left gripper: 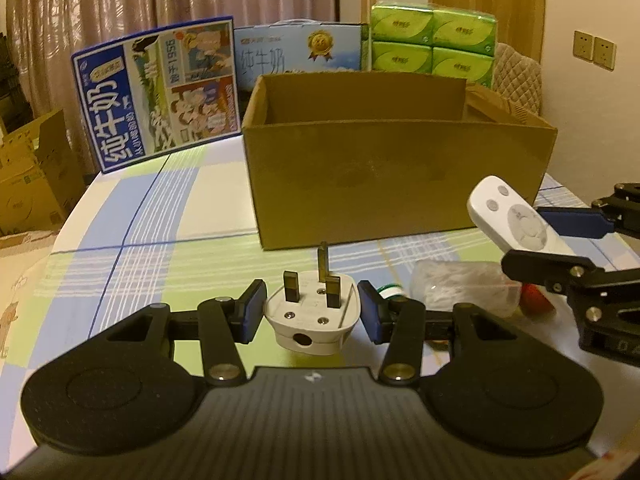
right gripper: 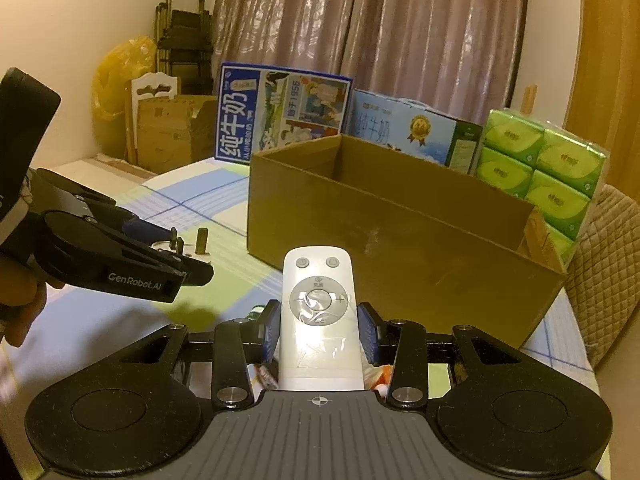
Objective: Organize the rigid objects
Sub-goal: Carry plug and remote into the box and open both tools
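My left gripper [left gripper: 312, 312] is shut on a white three-pin plug [left gripper: 311, 316], prongs pointing up, held above the table in front of the open cardboard box [left gripper: 392, 188]. My right gripper [right gripper: 318, 328] is shut on a white remote control [right gripper: 319, 316], buttons facing up, held above the table near the box [right gripper: 400, 252]. In the left wrist view the remote [left gripper: 516, 220] and right gripper show at the right. In the right wrist view the left gripper [right gripper: 160, 248] with the plug [right gripper: 188, 250] shows at the left.
A clear plastic bag [left gripper: 464, 288], a green-white small item [left gripper: 390, 292] and a red item [left gripper: 538, 300] lie on the checked tablecloth [left gripper: 160, 220]. Milk cartons [left gripper: 160, 92] and green tissue packs [left gripper: 432, 40] stand behind the box. Cardboard boxes [left gripper: 28, 176] sit left of the table.
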